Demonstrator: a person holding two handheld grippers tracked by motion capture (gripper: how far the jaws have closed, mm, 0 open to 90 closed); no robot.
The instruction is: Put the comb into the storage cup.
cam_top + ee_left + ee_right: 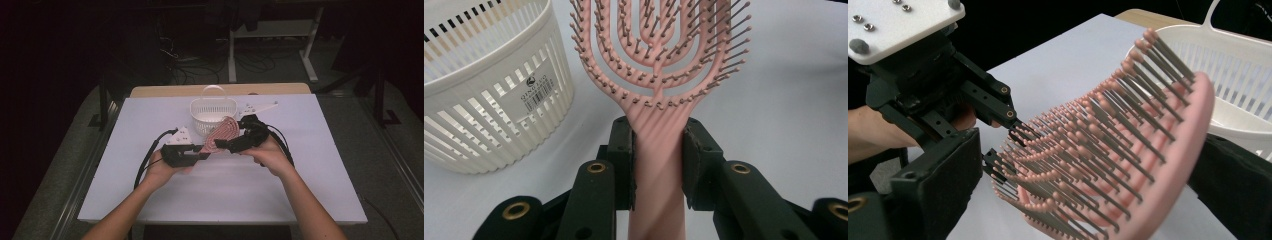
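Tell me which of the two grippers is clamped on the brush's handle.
The left gripper: it pinches the pink hairbrush's handle; the right gripper straddles its bristled head.

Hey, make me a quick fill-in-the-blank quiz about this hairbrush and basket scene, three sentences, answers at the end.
1. The left gripper is shut on the pink hairbrush by its ____.
2. The white basket stands on the ____ table.
3. In the right gripper view, the brush's bristles point toward the ____ gripper.

Missing words: handle; white; left
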